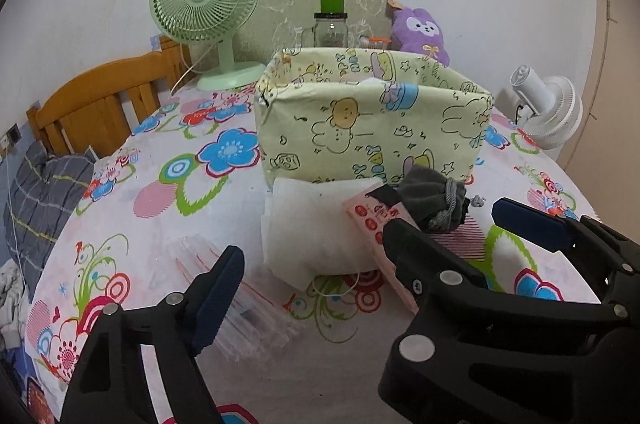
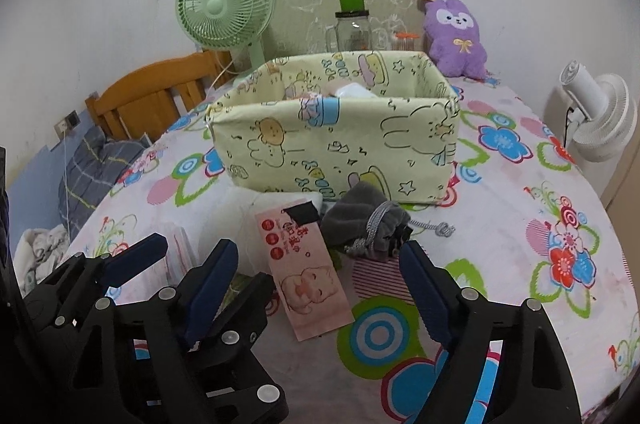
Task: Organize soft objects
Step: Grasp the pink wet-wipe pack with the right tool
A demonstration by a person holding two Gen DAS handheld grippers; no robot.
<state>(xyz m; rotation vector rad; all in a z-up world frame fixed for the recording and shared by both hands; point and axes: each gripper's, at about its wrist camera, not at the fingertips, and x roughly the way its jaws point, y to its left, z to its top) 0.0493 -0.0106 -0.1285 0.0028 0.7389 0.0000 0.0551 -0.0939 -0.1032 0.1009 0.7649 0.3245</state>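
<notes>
So my right gripper (image 2: 320, 264), wide open and empty, has the grey pouch (image 2: 366, 222) just ahead at frame centre, nearer than my open left gripper (image 1: 312, 264).

From my two views I can read almost nothing. The pink packet (image 2: 308, 272) carries red round marks and some Chinese characters at its 12 o'clock end, too small to read. The fabric box (image 2: 340, 151) shows decorative letters, unreadable.
</notes>
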